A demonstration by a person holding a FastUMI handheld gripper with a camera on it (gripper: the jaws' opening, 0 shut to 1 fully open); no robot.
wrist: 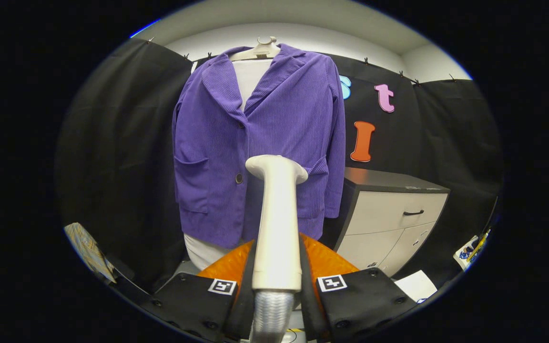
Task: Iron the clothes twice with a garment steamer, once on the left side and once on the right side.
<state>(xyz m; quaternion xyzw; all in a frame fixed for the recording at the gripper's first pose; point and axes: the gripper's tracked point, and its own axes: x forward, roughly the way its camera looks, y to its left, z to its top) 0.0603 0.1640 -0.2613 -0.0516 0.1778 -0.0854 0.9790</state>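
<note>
You are working in a staged recording booth, not a lived-in room: black cloth [127, 143] is clipped up as walls under a plain white ceiling [303, 28]. A purple corduroy jacket [255, 143] hangs on a white hanger [260, 49] before the cloth, and a grey-topped cabinet [389, 209] with a drawer stands beside it.

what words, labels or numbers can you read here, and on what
No words or numbers can be read.
Square markers on the gripper, which is shut on the steamer handle: coded patterns, no text.
Colourful packet beyond the cabinet: too blurred to read.
</note>
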